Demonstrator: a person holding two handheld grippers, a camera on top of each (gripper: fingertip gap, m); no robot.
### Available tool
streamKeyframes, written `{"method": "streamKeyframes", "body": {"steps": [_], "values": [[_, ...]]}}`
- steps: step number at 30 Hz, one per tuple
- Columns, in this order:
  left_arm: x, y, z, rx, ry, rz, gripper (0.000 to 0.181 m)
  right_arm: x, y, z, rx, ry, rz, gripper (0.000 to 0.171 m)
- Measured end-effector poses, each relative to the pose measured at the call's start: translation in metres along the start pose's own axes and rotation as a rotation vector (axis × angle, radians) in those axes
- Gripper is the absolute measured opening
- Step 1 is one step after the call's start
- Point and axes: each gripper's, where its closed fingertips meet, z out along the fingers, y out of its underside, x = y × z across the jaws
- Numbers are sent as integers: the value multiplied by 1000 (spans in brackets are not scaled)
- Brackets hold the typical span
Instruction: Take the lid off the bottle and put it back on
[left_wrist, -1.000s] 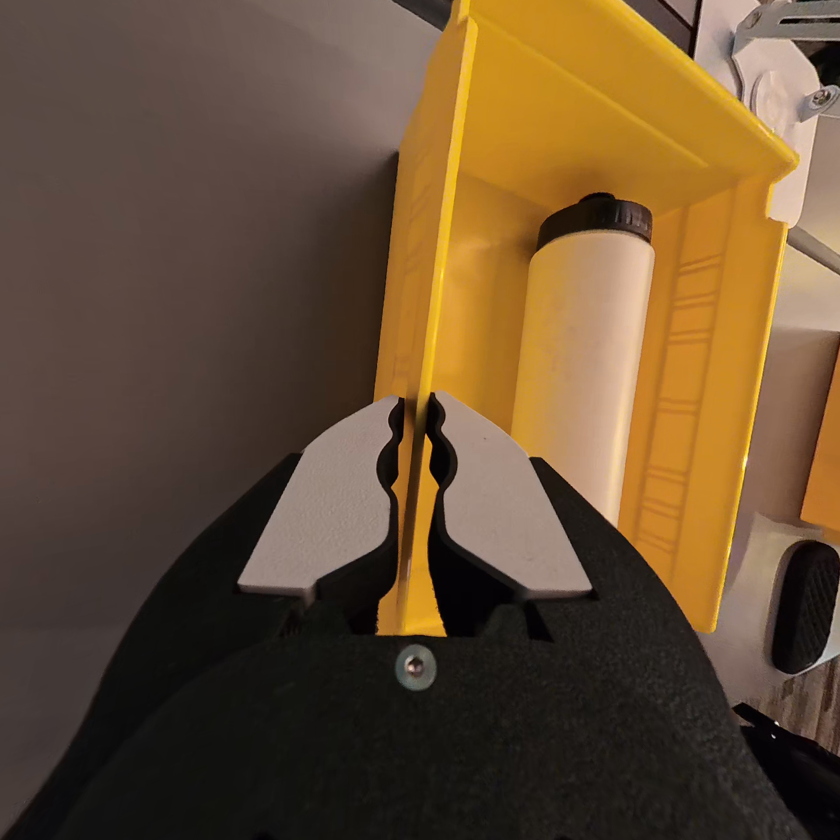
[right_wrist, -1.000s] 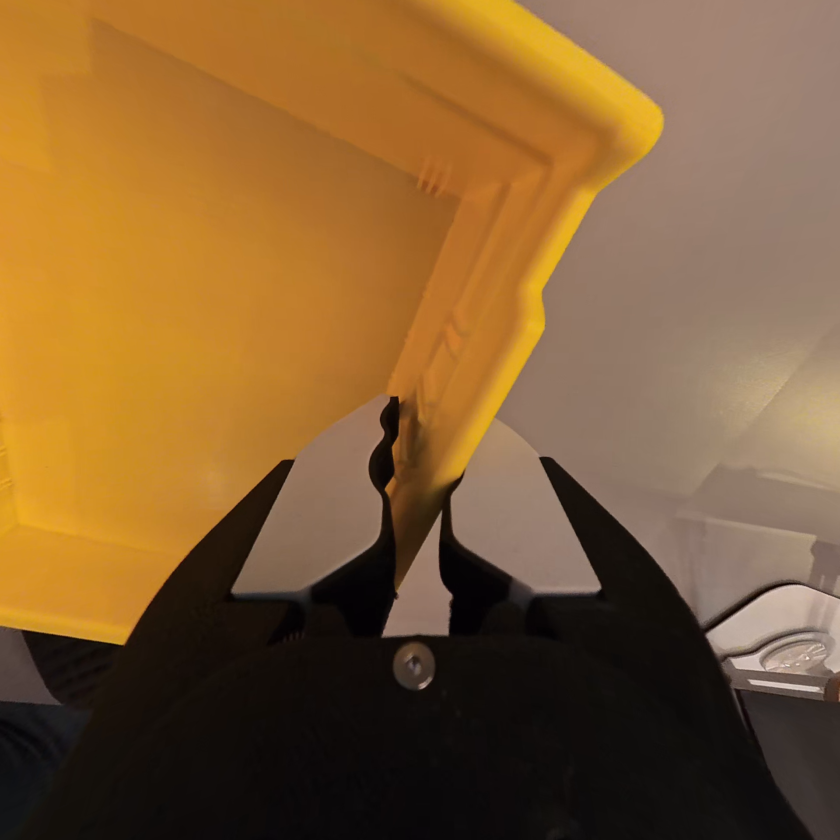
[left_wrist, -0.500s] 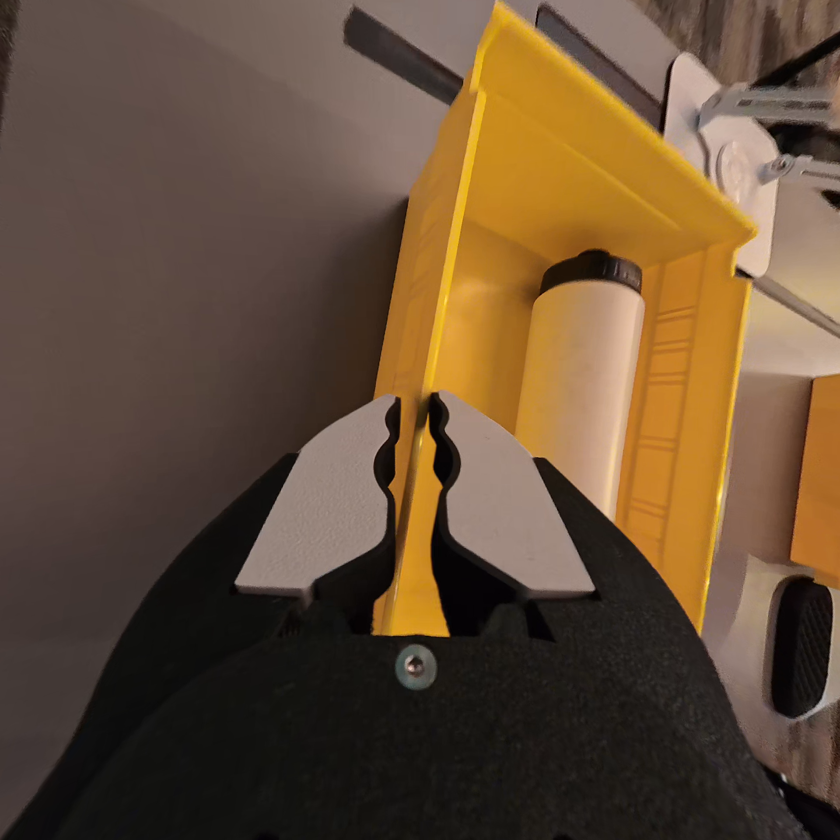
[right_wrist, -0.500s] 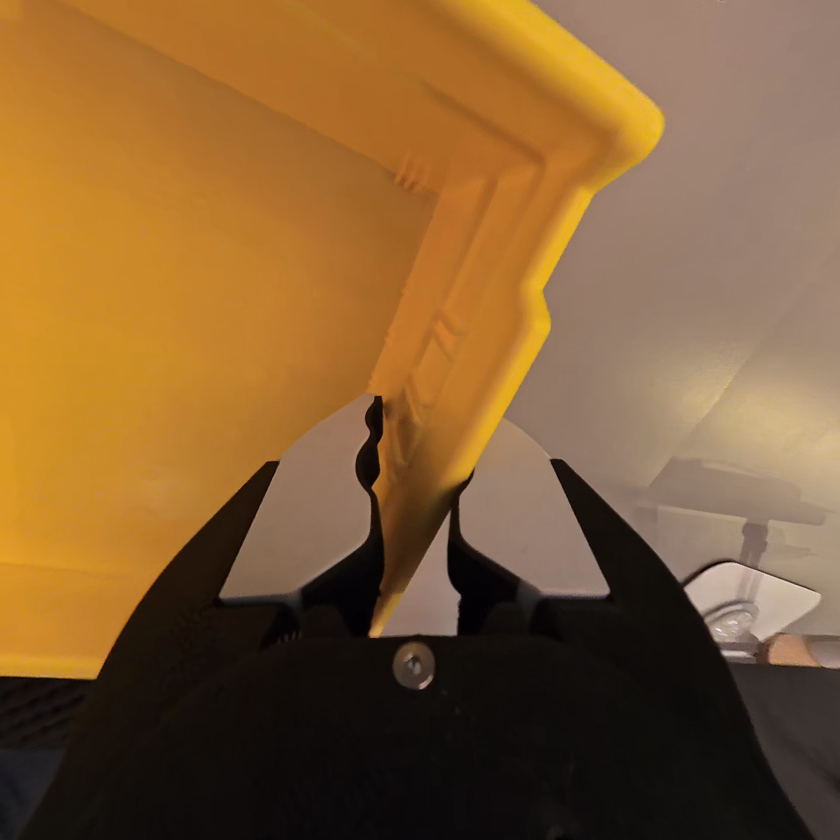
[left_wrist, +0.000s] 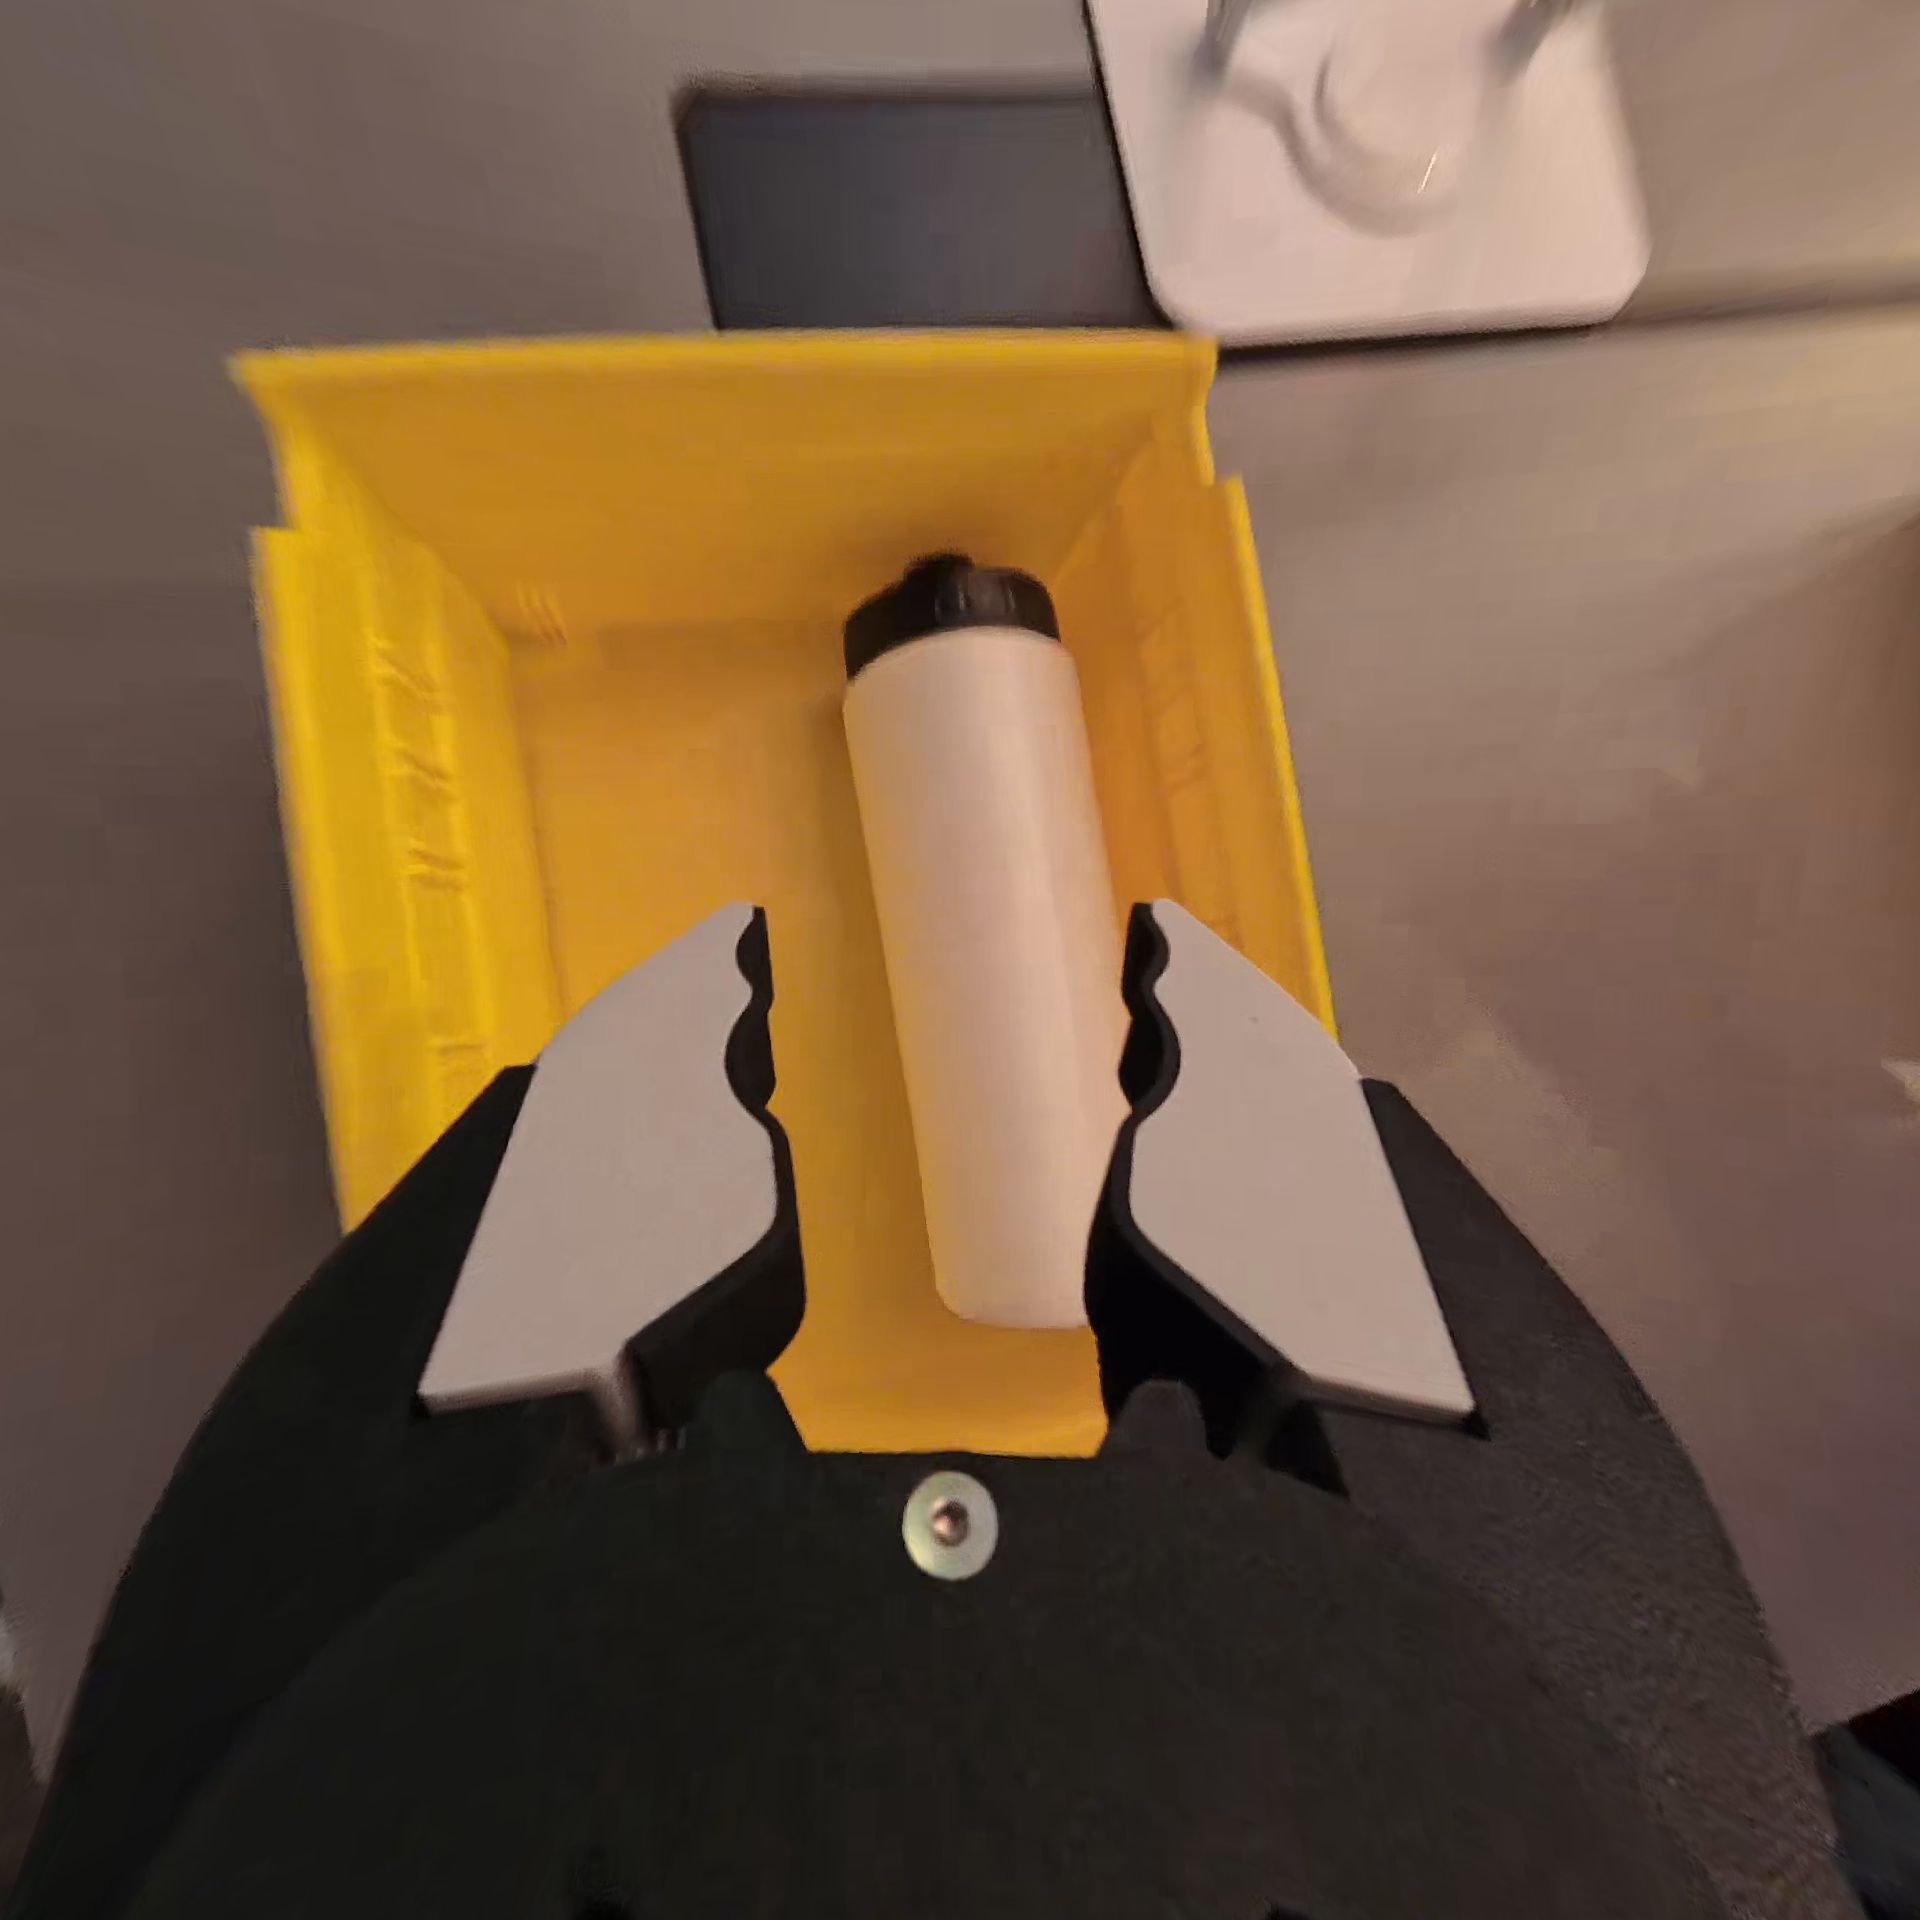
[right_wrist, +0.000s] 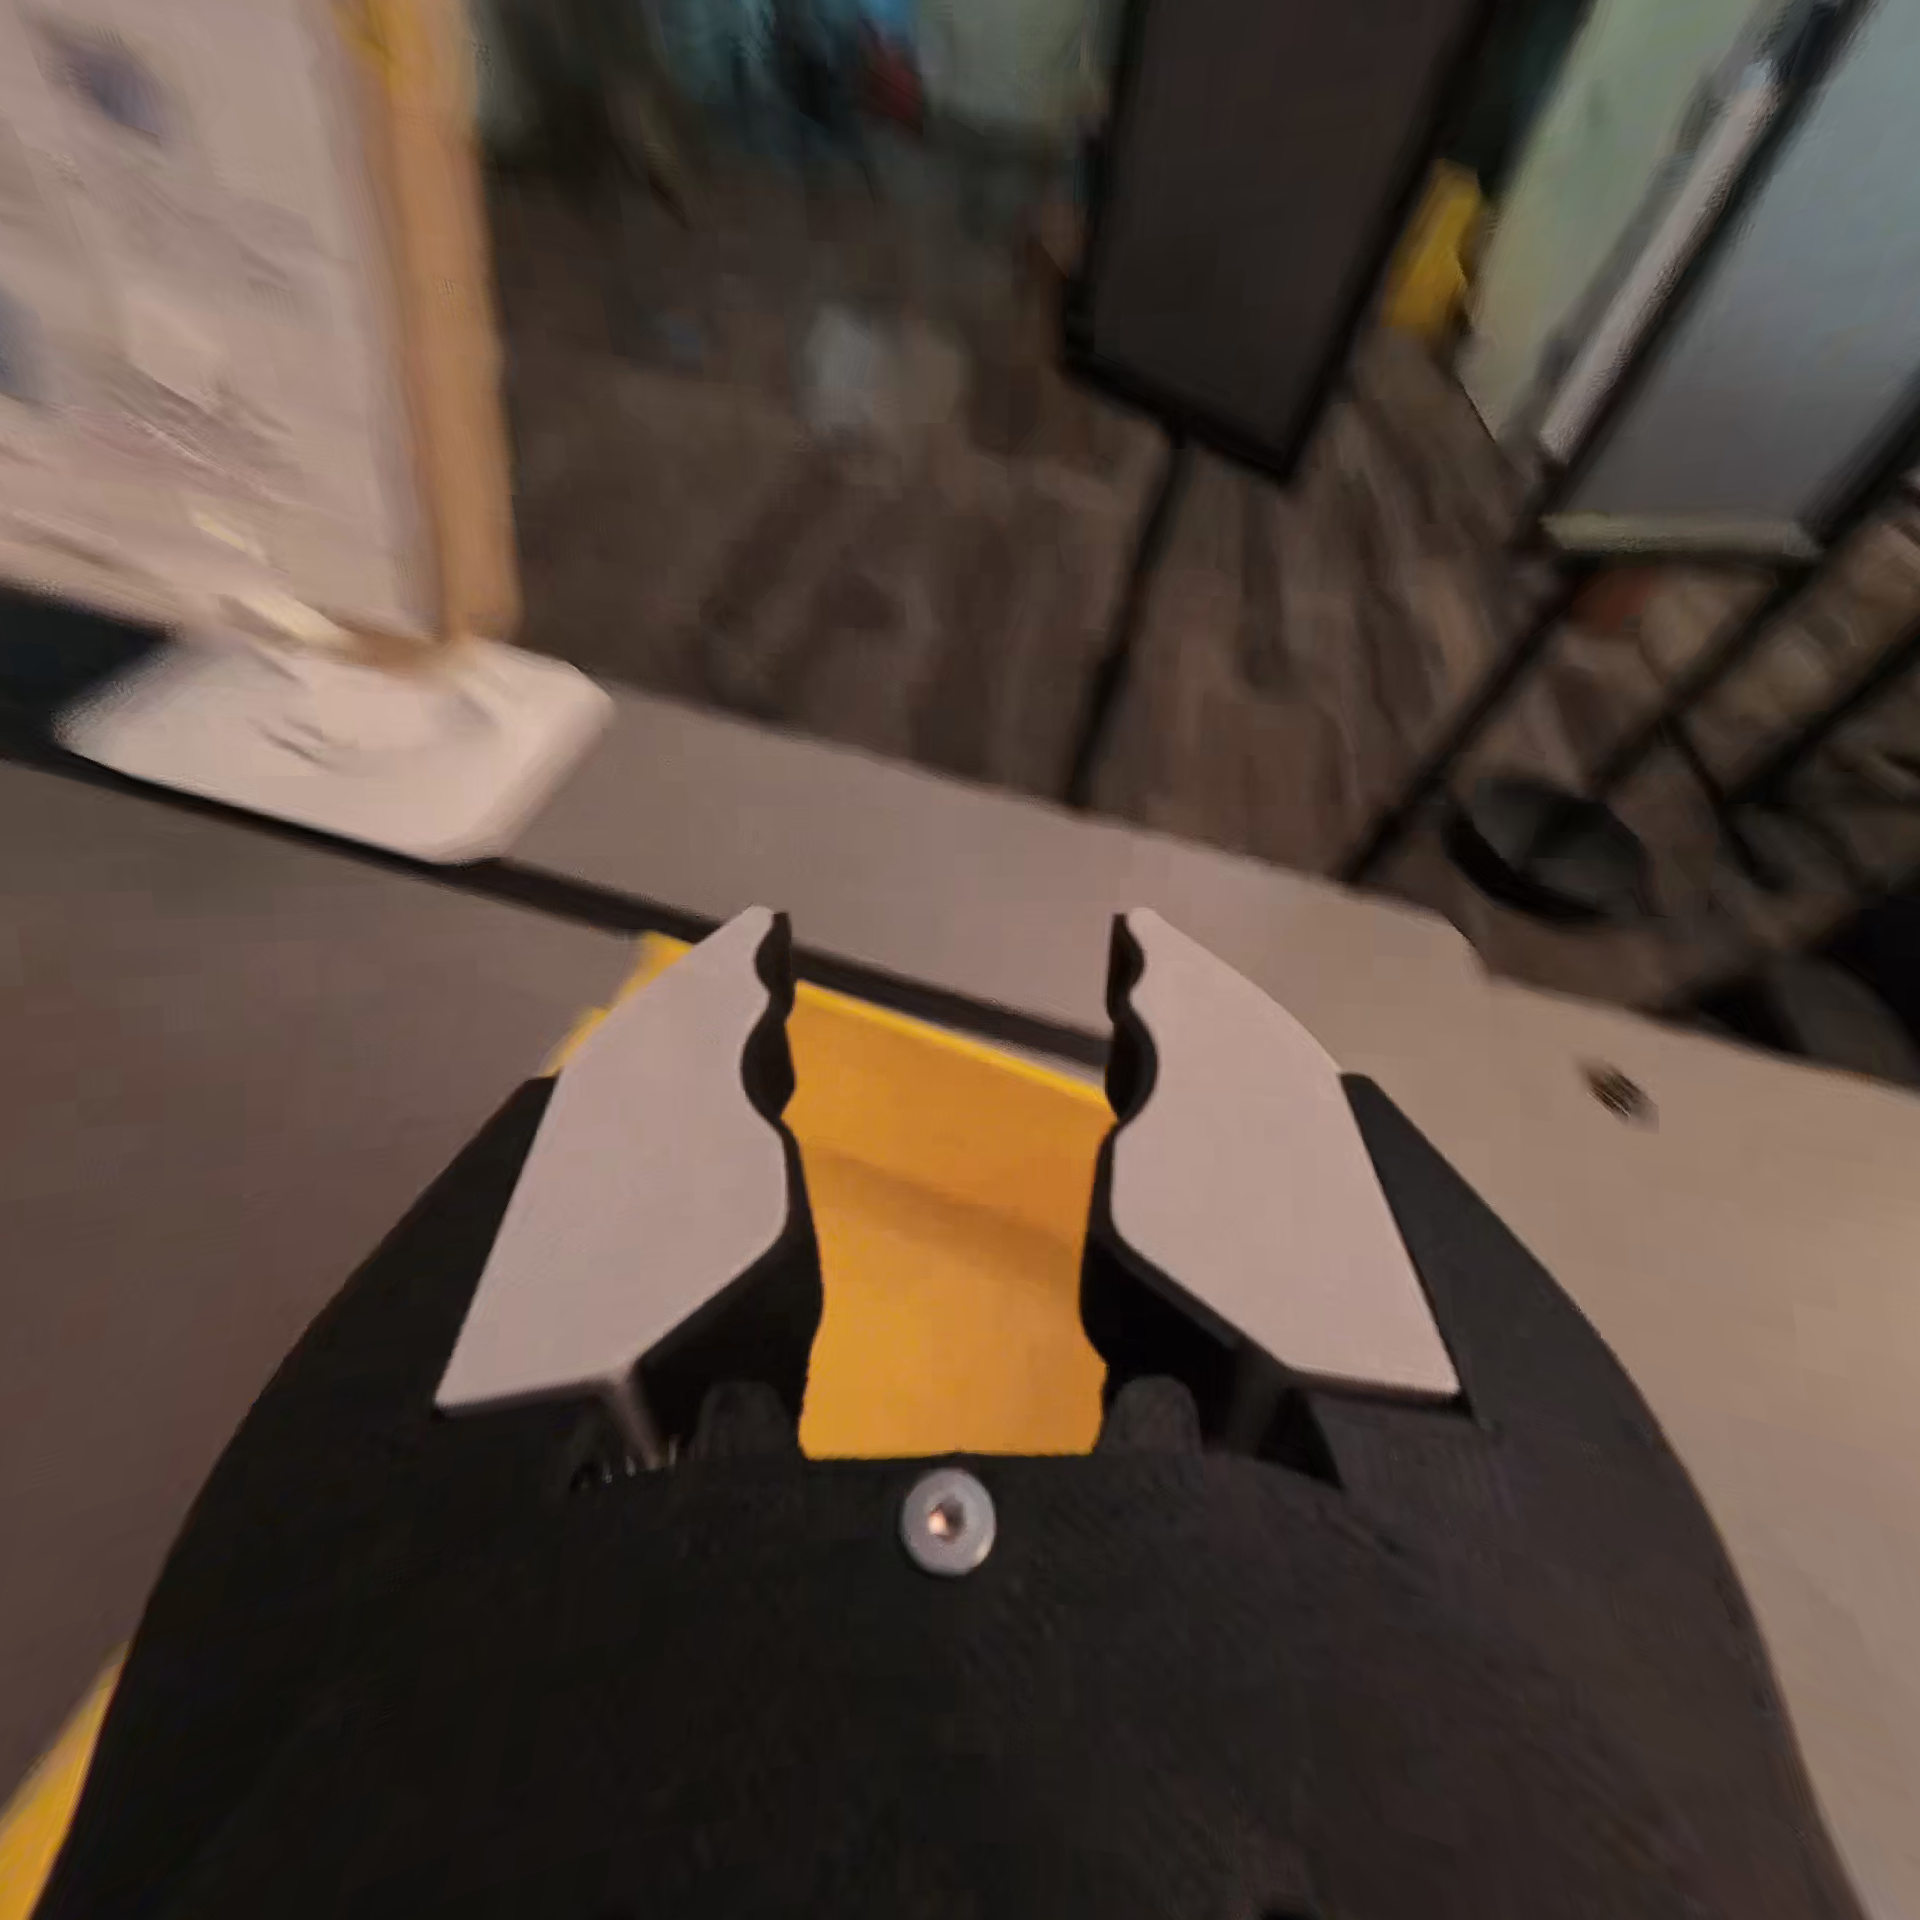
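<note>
The left tool (left_wrist: 945, 914) fills the lower frame, fingers spread wide. The right tool (right_wrist: 945, 920) likewise gapes, gripping nothing.

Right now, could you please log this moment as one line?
left gripper: open over bottle | lid: on | bin: released | right gripper: open

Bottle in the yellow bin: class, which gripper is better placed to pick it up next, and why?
Left. The left gripper is open over the bottle lying in the yellow bin. The right gripper, also open, shows only bin.
</note>
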Motion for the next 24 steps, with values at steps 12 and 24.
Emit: {"method": "streamKeyframes", "body": {"steps": [12,24], "values": [[9,41,80,-340,-41,41,70,-131,-24,14,118,-336,35,63],[6,60,97,-459,-66,97,83,-165,-1,34,-6,-371,-130,57]]}}
